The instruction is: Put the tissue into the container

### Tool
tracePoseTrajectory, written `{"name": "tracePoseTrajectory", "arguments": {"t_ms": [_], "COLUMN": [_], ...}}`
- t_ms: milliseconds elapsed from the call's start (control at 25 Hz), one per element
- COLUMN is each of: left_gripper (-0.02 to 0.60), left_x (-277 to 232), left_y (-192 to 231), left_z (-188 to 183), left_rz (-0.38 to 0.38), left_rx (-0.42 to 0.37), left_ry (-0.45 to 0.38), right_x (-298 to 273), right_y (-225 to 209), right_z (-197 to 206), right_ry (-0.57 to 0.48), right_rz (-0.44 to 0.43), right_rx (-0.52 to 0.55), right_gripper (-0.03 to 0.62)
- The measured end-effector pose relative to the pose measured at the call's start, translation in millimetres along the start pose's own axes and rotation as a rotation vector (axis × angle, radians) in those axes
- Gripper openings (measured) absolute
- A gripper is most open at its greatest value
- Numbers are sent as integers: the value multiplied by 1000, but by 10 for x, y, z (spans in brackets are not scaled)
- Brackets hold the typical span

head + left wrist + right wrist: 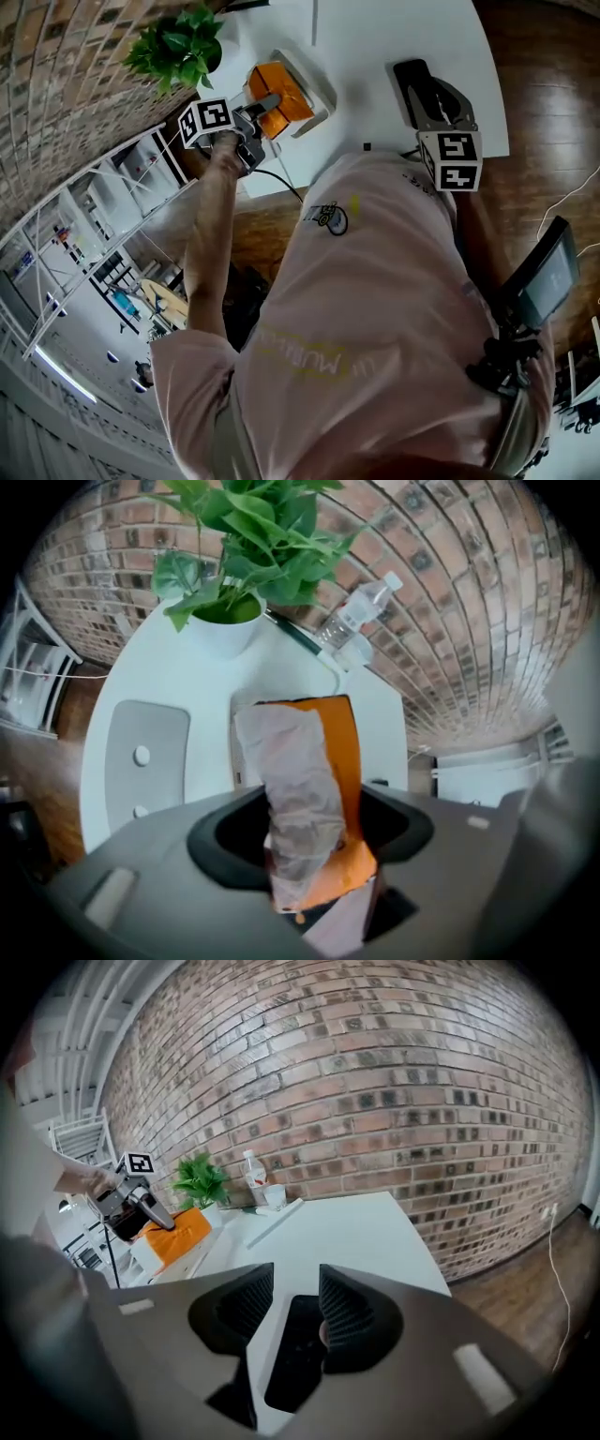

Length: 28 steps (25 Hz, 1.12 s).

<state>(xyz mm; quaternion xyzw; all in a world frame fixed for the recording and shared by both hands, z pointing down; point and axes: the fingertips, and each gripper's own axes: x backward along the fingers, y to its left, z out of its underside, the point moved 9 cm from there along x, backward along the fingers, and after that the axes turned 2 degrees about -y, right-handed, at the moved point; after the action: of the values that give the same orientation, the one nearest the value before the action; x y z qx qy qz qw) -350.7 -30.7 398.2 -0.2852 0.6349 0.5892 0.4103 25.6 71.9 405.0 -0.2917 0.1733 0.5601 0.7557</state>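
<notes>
Tissue (295,789) is pinched in the closed left hand-held gripper (314,841). Its long axis runs away from the jaws, directly over the orange container (341,742) at the counter's (169,672) far left. The right hand-held gripper (295,1281) is open and empty, well apart to the right.

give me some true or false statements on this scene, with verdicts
1. The left hand-held gripper holds the tissue. True.
2. The right hand-held gripper also holds a tissue. False: its jaws stand apart with nothing between them.
3. The container is blue. False: it is orange.
4. A potted plant stands on the white table. True.
</notes>
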Motion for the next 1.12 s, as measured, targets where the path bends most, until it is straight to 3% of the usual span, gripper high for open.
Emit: {"name": "tracePoseTrajectory", "arguments": {"t_ms": [200, 280, 480, 560, 680, 760, 960, 1120], "left_gripper": [318, 413, 454, 453, 431, 411, 356, 344], "left_x": [-112, -101, 41, 161, 552, 856, 1504, 1702], "left_y": [58, 27, -69, -46, -22, -49, -165, -129], "left_z": [-59, -61, 4, 95, 280, 424, 765, 939], "left_rz": [-11, 10, 44, 72, 127, 146, 157, 173], "left_rx": [-25, -39, -38, -29, -38, -97, -238, -323], "left_ry": [8, 3, -32, -79, -234, -347, -769, -967], "right_x": [-11, -21, -42, -75, -62, -8, 80, 26], "right_y": [85, 106, 48, 4, -111, -197, -174, 89], "right_z": [-34, -93, -96, -123, -157, -215, -459, -583], "right_ry": [-8, -5, -59, -77, -71, -94, -172, -176], "right_rz": [-3, 2, -31, -39, -11, 5, 0, -9], "right_rx": [16, 39, 67, 30, -134, -185, -111, 0], "right_gripper": [150, 105, 98, 98, 75, 63, 25, 25]}}
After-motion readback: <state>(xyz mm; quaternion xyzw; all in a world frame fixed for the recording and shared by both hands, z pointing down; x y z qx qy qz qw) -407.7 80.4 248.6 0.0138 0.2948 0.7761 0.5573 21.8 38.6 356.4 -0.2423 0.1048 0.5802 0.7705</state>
